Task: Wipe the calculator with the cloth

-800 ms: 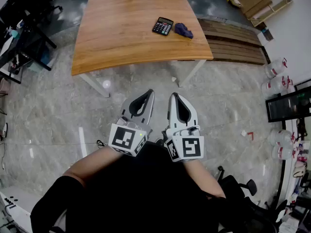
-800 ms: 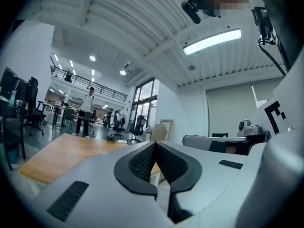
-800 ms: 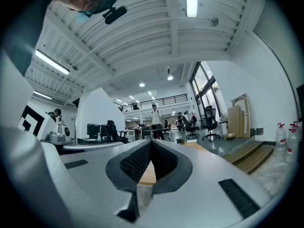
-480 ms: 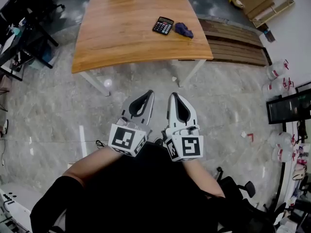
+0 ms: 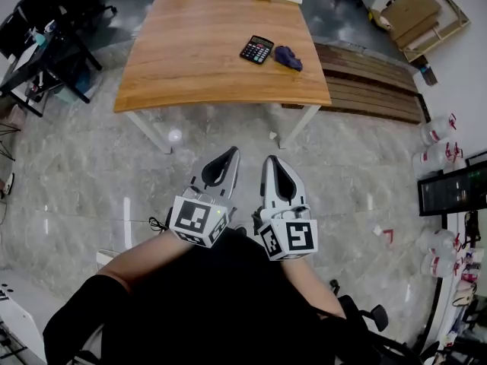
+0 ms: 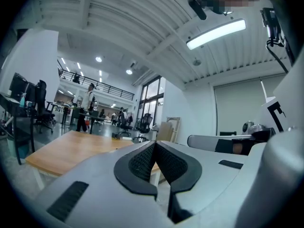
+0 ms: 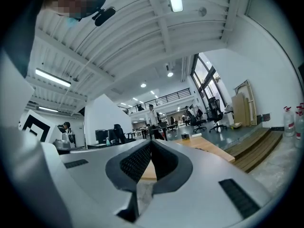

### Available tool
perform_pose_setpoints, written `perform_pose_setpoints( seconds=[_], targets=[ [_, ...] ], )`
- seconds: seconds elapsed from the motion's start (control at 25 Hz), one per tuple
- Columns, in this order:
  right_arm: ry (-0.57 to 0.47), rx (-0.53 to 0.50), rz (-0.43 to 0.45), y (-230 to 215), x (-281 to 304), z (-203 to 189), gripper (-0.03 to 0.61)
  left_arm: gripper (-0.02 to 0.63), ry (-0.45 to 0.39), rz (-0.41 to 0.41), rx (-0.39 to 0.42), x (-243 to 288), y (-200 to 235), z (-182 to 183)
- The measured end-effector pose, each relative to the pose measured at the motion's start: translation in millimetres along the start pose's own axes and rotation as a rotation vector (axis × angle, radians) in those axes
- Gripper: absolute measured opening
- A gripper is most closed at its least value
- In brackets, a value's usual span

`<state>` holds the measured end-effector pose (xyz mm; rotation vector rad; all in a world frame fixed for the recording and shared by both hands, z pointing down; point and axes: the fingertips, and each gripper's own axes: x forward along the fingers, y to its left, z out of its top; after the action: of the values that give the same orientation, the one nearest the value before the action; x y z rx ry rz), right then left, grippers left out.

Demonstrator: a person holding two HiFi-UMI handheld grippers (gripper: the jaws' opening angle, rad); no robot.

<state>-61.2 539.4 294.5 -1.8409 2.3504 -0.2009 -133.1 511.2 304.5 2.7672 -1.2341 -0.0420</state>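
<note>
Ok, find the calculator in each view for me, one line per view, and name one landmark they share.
Head view: the calculator lies on the right part of the wooden table, just left of the blue cloth.
Left gripper view: cannot be made out.
Right gripper view: cannot be made out.
Shared landmark: the wooden table, at the left in the left gripper view and right of centre in the right gripper view.

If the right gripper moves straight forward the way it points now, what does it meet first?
The way looks free at first. Further on stands the wooden table; whether the right gripper would hit its near edge or pass above it is unclear.
</note>
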Motion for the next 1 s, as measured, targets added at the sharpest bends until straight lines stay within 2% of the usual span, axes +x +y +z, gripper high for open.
perform_pose_setpoints(
  seconds=[0.12, 0.28, 0.56, 0.76, 1.0],
  targets=[
    [0.02, 0.033, -0.012, -14, -3, -4, 0.015, 0.008, 0.009, 0.016, 0.001, 7, -6, 0],
    [0.037, 0.027, -0.029, -32, 10, -7, 0.015, 0.008, 0.018, 0.042, -0.01, 24, 4, -3],
    [0.102, 0.034, -0.081, -88, 63, -27, 0.015, 0.008, 0.043, 0.05, -0.037, 100, 34, -22],
    [0.156, 0.036, -0.113, -130, 128, -49, 0.015, 0.008, 0.083, 0.042, -0.067, 174, 74, -41],
    [0.189, 0.048, -0.102, -161, 255, -59, 0.015, 0.008, 0.145, 0.021, -0.108, 280, 153, -55]
  ],
)
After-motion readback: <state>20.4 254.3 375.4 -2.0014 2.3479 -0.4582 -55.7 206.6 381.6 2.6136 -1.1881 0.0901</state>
